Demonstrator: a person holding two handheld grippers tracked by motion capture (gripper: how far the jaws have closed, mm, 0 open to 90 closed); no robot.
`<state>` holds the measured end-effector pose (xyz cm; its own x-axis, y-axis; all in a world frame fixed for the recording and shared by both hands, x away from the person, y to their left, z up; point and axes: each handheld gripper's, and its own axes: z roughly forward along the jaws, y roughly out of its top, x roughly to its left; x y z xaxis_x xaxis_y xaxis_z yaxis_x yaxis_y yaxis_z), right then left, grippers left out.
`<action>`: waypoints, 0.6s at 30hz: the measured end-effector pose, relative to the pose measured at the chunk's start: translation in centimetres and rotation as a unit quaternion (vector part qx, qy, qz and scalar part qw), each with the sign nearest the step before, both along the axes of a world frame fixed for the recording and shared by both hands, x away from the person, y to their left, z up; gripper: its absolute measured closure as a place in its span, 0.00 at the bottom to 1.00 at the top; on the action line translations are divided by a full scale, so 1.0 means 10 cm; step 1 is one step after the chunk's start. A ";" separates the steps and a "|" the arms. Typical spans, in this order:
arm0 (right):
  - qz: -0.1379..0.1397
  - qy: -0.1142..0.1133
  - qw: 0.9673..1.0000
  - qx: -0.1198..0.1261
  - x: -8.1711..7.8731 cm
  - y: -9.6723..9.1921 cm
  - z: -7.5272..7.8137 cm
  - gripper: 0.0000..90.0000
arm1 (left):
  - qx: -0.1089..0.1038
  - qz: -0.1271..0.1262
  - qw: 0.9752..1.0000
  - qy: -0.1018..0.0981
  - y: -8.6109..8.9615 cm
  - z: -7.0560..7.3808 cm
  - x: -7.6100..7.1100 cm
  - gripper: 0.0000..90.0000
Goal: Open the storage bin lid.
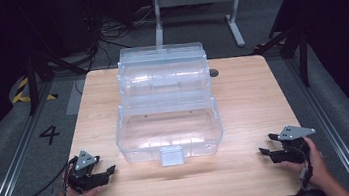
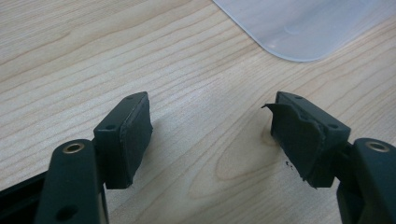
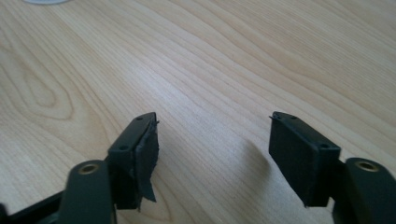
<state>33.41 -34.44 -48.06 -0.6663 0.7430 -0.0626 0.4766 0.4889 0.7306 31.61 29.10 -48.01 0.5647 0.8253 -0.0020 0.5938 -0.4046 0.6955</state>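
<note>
At the counter's (image 1: 245,119) near left corner the left gripper (image 1: 105,173) is held released, nothing between its jaws, its pads (image 2: 135,135) set apart over bare wood. Across the middle, reaching toward the far edge, a clear box (image 1: 169,129) is stood open, its latch at the near side. At the near right corner the right gripper (image 1: 264,147) is held released, nothing between its jaws.

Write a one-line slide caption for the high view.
Open clear plastic box stands mid-table, with the left gripper and right gripper open and empty at the near corners.
</note>
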 end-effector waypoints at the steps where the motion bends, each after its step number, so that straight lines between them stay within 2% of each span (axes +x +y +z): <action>1: 0.003 0.004 1.000 0.007 0.00 -0.01 -0.01 0.34 | -0.001 -0.001 1.000 0.001 0.00 0.00 0.00 0.32; 4: -0.005 0.012 0.999 0.033 0.02 -0.06 -0.05 0.29 | -0.005 0.002 1.000 -0.001 -0.01 -0.01 0.00 0.32; 14: -0.005 0.014 0.999 0.032 0.03 -0.04 -0.06 0.25 | 0.001 -0.004 1.000 -0.003 -0.01 -0.01 0.01 0.30; 18: -0.005 0.014 0.999 0.032 0.03 -0.04 -0.06 0.25 | -0.005 -0.008 1.000 0.000 -0.01 -0.01 0.02 0.28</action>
<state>33.71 -34.85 -48.65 -0.6595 0.7517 0.0044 0.5027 0.4366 0.7461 31.84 28.97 -48.12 0.5780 0.8160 -0.0090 0.5866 -0.4078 0.6997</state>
